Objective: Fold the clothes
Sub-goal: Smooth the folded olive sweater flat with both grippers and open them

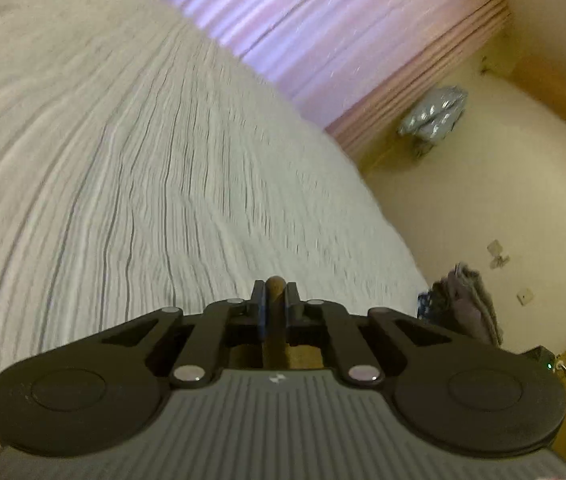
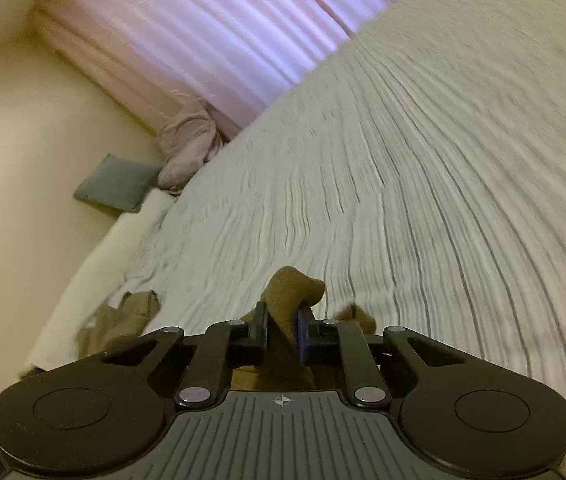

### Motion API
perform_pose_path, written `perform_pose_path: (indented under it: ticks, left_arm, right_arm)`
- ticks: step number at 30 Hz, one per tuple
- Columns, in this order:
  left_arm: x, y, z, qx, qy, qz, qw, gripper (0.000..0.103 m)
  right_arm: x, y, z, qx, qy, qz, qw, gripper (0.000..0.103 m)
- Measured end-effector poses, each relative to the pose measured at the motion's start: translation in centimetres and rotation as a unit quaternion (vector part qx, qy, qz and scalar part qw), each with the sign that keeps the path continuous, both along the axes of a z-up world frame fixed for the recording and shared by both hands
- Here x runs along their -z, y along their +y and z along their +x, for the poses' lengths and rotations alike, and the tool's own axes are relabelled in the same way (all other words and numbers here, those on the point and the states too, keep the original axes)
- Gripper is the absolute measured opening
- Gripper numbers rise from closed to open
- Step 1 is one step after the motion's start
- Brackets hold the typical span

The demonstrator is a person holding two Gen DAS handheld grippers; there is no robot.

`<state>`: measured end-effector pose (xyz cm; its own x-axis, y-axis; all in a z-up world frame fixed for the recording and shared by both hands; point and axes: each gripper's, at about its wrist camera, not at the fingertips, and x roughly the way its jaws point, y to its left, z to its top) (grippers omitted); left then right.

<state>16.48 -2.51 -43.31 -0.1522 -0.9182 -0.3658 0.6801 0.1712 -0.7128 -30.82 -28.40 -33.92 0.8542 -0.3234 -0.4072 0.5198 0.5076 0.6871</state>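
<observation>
Left tongs (image 1: 276, 300) angled gently downward, black fingers (image 1: 258, 308) pointing toward twelve o'clock, jaws nearly together and pinching a thin fold of brown cloth (image 1: 275, 286). Right tongs (image 2: 283, 320) tilted down likewise, jaws clamped on a thicker bunch of brown cloth (image 2: 293, 286) rising above the fingertips.

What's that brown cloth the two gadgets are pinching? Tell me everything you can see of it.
The brown garment looks like soft, thin olive-brown fabric, crumpled rather than folded. A bunched fold pokes up between the closed fingers of the right hand-held gripper; more of it lies rumpled on the striped bedspread on either side. In the left view only a thin edge shows, pinched in the left hand-held gripper.
</observation>
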Motion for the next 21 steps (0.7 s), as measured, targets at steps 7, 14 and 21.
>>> perform_pose_path:
  ticks: [7, 14, 21]
  left_arm:
    - [1.8, -0.6, -1.2, 0.021, -0.067, 0.052, 0.9961, 0.006]
    - [-0.9, -1.5, -3.2, -0.008, -0.140, 0.095, 0.9856, 0.014]
    - [-6.8, -0.7, -8.8, 0.029, -0.180, 0.049, 0.9820, 0.014]
  right_arm:
    - [2.5, 1.7, 2.0, 0.043, 0.063, -0.032, 0.997, 0.009]
    - [1.7, 1.9, 1.0, 0.051, 0.094, -0.013, 0.994, 0.059]
    - [-3.7, 6.6, 0.5, 0.075, 0.125, -0.137, 0.980, 0.054]
